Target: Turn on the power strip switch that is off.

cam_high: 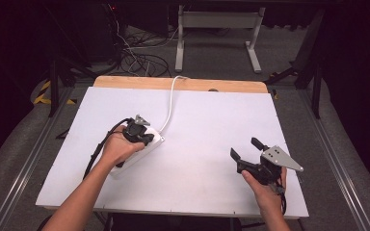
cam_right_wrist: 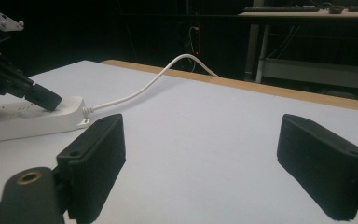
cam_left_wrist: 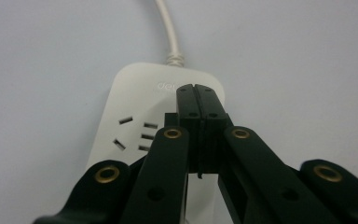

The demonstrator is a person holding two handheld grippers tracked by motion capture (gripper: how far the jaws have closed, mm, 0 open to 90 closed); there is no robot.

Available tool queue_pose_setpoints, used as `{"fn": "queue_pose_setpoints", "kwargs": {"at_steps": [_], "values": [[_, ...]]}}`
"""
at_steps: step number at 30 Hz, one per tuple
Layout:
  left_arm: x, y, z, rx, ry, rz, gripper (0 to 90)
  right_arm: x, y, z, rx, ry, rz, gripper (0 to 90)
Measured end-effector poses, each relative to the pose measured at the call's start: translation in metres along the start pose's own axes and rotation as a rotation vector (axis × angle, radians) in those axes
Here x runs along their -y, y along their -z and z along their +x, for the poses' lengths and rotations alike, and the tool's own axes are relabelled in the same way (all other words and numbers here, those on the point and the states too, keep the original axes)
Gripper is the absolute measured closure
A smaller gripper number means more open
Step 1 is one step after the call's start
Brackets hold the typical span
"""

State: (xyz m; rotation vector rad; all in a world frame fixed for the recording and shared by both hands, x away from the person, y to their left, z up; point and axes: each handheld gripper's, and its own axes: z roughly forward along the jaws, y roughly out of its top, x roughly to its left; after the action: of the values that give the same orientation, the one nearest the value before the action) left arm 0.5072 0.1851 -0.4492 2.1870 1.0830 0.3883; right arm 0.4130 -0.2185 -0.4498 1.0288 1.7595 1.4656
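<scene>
Left hand (cam_high: 118,149): comes in from the bench's near edge and holds the left tool (cam_high: 147,137) over the left half of the bench (cam_high: 207,125).
Left tool: jaws pressed together with nothing between them; the tips rest on or just above the top face of the power strip (cam_left_wrist: 135,107), beside its socket slots (cam_left_wrist: 137,135) and near the cord end; contact cannot be told.
Power strip: white, lying flat on the left half of the bench, about midway between near and far edges, its cord end toward the middle.
Cord (cam_high: 171,103): white, runs from the strip to the far edge and over the wooden strip (cam_high: 180,84) there.
Right tool (cam_high: 246,150): jaws spread wide and empty, above bare bench near the near right corner, held by the right hand (cam_high: 267,185), well apart from the power strip.
Around: beyond the far edge, dark floor with tangled cables (cam_high: 139,57) and a grey frame (cam_high: 217,29); nothing lies between the two tools.
</scene>
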Motion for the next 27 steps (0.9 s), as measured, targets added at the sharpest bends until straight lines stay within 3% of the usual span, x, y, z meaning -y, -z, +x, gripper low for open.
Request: {"fn": "queue_pose_setpoints", "kwargs": {"at_steps": [6, 8, 10, 12, 16, 19, 20, 23, 25, 27], "values": [[0.005, 0.023, 0.0, -0.022, 0.029, -0.146, 90.0, 0.001, -0.001, -0.002, -0.001, 0.004, 0.004, 15.7], [0.007, 0.035, 0.002, -0.033, 0.045, -0.218, 90.0, 0.0, -0.001, -0.001, 0.0, 0.004, 0.004, 15.8], [0.012, 0.047, 0.003, -0.046, 0.087, -0.314, 90.0, 0.0, -0.001, -0.001, 0.001, 0.004, 0.005, 15.8], [0.023, 0.06, 0.001, -0.075, 0.116, -0.432, 90.0, 0.0, 0.0, 0.0, 0.001, 0.0, 0.003, 16.1], [0.056, 0.08, 0.002, -0.178, 0.152, -0.621, 90.0, 0.0, 0.0, 0.0, 0.001, -0.001, 0.001, 16.3], [0.082, 0.098, 0.005, -0.227, 0.24, -0.727, 90.0, 0.0, 0.0, 0.0, 0.003, -0.001, 0.002, 16.2], [0.088, 0.105, 0.003, -0.253, 0.239, -0.76, 90.0, -0.001, 0.0, 0.001, -0.002, 0.012, -0.004, 16.3], [0.099, 0.119, -0.005, -0.346, 0.18, -0.813, 90.0, -0.001, -0.001, 0.003, -0.008, 0.014, -0.001, 16.3], [0.1, 0.123, -0.007, -0.41, 0.147, -0.848, 90.0, -0.001, -0.003, 0.003, -0.013, 0.016, 0.004, 16.3], [0.1, 0.122, -0.005, -0.458, 0.143, -0.869, 90.0, -0.001, -0.004, 0.004, -0.016, 0.014, 0.005, 16.3]]}}
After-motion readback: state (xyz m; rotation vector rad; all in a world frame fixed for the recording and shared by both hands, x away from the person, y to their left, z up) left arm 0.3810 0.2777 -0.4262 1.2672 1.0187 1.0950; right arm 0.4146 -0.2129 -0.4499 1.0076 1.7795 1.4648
